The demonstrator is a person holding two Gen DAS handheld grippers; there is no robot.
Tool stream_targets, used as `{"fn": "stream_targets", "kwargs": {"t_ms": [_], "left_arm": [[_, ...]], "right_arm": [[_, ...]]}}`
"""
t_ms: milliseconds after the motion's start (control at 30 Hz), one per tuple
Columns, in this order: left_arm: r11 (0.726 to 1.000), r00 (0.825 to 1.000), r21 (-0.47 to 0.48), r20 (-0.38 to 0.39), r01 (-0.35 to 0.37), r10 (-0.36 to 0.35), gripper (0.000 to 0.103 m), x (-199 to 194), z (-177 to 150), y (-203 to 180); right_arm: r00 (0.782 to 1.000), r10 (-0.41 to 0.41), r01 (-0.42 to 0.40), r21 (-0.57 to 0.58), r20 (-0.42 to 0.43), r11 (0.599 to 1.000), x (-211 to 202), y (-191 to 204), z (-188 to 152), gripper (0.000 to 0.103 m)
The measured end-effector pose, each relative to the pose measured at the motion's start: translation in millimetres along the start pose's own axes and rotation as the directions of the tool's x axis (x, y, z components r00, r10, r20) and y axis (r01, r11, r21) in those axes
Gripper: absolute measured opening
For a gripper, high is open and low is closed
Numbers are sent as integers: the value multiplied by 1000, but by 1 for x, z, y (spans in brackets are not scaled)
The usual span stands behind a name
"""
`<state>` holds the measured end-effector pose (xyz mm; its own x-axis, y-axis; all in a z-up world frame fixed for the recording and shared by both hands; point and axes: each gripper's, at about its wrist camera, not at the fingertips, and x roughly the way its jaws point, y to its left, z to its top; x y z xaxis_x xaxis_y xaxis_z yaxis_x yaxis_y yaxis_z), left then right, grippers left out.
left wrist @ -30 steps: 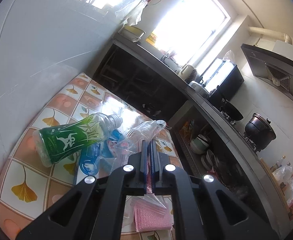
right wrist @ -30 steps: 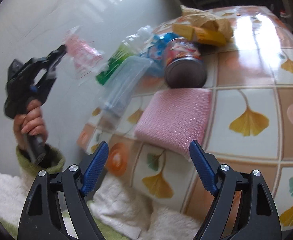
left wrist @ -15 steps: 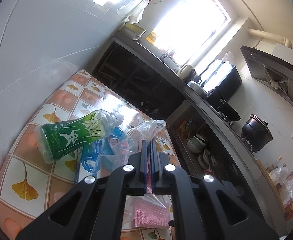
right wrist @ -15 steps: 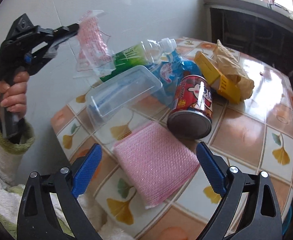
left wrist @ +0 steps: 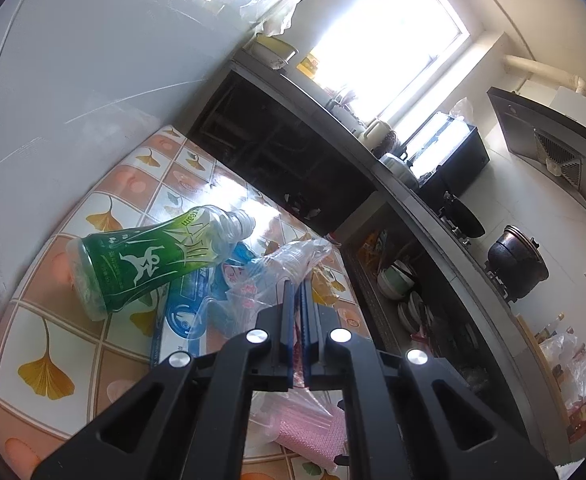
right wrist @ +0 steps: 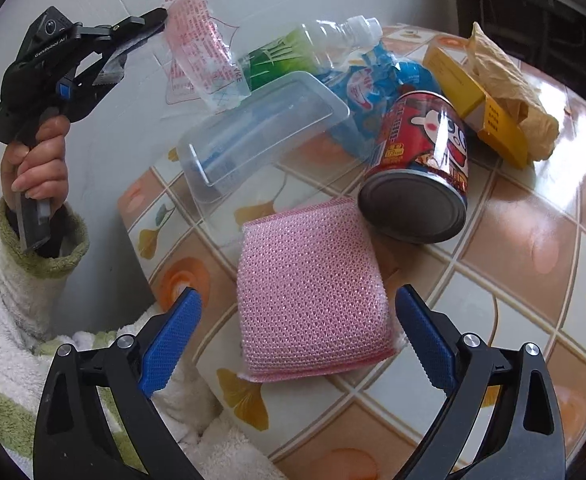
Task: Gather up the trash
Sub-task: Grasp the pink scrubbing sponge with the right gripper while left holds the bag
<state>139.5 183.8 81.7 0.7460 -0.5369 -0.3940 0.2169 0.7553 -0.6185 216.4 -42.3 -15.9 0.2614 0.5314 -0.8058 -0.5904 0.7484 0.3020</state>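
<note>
Left gripper is pinched tight on the top edge of a clear plastic bag with pink print, held up in the air above the table's left side; the bag hangs open-mouthed and slack beside the wall. In the left wrist view the same bag bunches out past the closed fingers. Right gripper has just been spreading its jaws and they now stand wide with nothing between the pads; compared with a second ago it has swung round from a skewed angle to square up over the pink sponge pad, which now lies centred between the two blue fingers. The pad lies flat on the tiled table, its far corner close against a red can lying on its side. Behind these lie a clear plastic tray, a green-labelled bottle, a crumpled blue wrapper and a yellow box with brown paper on it, all untouched on the table. Judgement: the bag is being held ready as the receptacle, and the widened, realigned right jaws suggest the sponge pad is the next item to pick; nothing looks collected yet, though the bag's contents are hard to make out.
</note>
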Motion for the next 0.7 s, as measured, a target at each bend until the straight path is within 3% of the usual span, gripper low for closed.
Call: {"fn": "stream_targets", "kwargs": {"t_ms": [67, 267, 333, 400, 700], "left_arm": [[1000, 1000, -2, -5, 2, -2, 2, 2, 0, 0], [1000, 1000, 0, -3, 5, -5, 2, 2, -1, -2], [1000, 1000, 3, 0, 10, -10, 2, 3, -2, -3], [1000, 1000, 8, 3, 19, -19, 2, 3, -1, -5], [997, 1000, 65, -5, 28, -27, 2, 5, 1, -23]], "right_arm": [[1000, -8, 8, -3, -12, 1000, 9, 4, 3, 94], [988, -138, 130, -112, -75, 985, 33, 20, -4, 94], [983, -169, 160, -115, -70, 980, 33, 23, -9, 85], [981, -183, 177, -95, -61, 980, 29, 23, -13, 80], [975, -222, 221, 30, 9, 975, 1, 23, -42, 77]]}}
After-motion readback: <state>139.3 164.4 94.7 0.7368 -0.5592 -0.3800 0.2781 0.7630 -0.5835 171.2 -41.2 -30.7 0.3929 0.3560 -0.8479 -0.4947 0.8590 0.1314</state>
